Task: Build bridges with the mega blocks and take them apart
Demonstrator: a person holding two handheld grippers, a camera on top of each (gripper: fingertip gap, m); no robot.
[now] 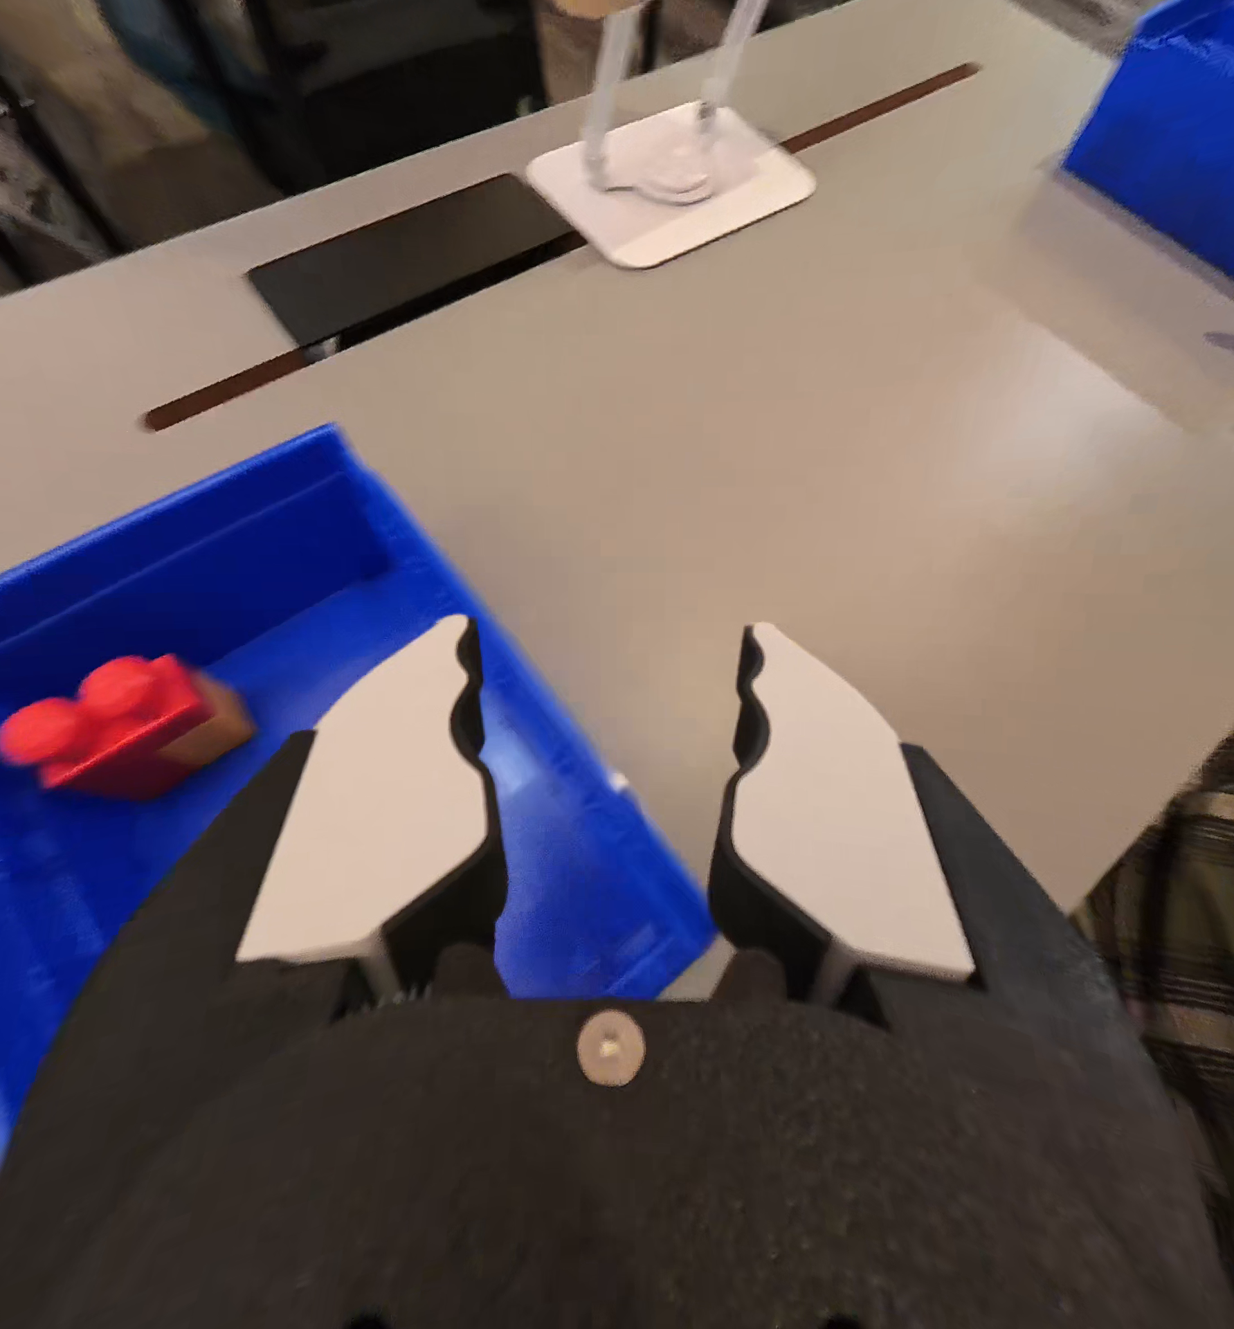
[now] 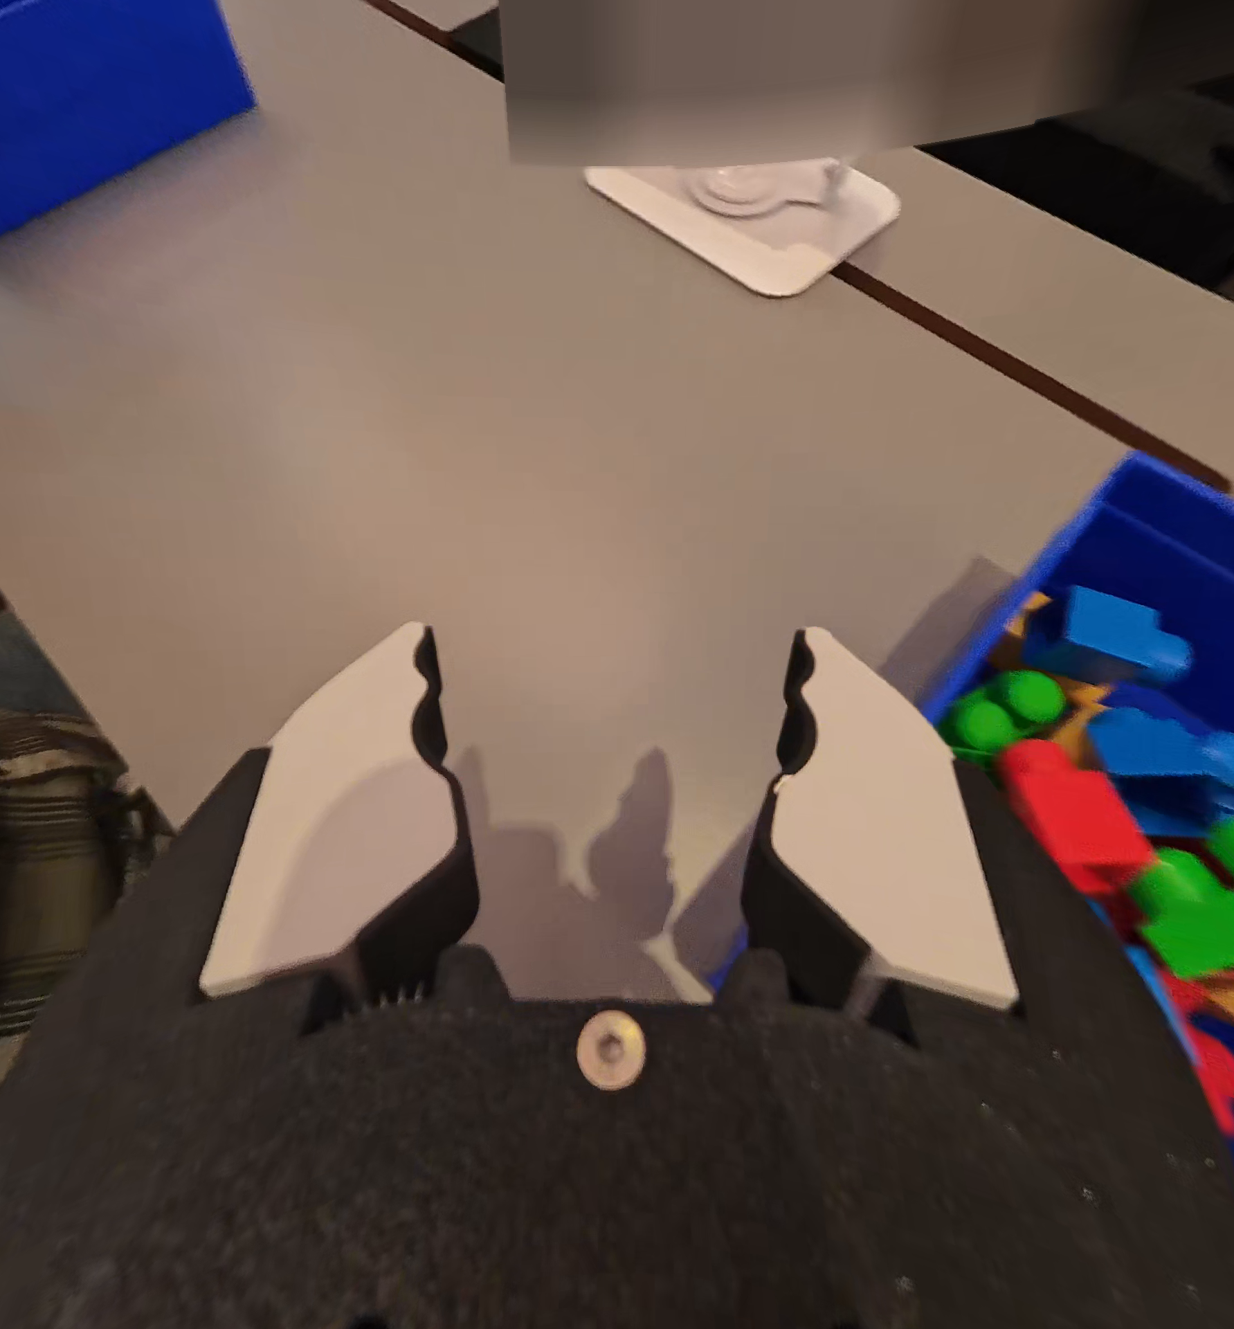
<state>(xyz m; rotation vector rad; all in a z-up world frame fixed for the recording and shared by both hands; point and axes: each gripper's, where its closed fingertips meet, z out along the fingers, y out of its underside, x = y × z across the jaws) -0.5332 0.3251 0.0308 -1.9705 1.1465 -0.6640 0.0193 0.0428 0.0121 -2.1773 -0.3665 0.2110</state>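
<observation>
1. You worked at a plain grey table [image 1: 671, 467] with a dark slot running across it and a white stand base [image 1: 671, 194] at the far side; no bridge stood on it.
2. Your left gripper [image 1: 610, 633] was spread apart and empty, above the right wall of a blue bin [image 1: 355, 503] that held a single red block [image 1: 125, 726].
3. Your right gripper [image 2: 610, 636] was likewise parted with nothing in it, over bare table, just left of a second blue bin [image 2: 1131, 503] heaped with blue, green and red mega blocks [image 2: 1074, 805].
4. Those blocks looked light, hard and smooth, so they would likely slip; gripping across the flat side walls below the studs seemed safest.
</observation>
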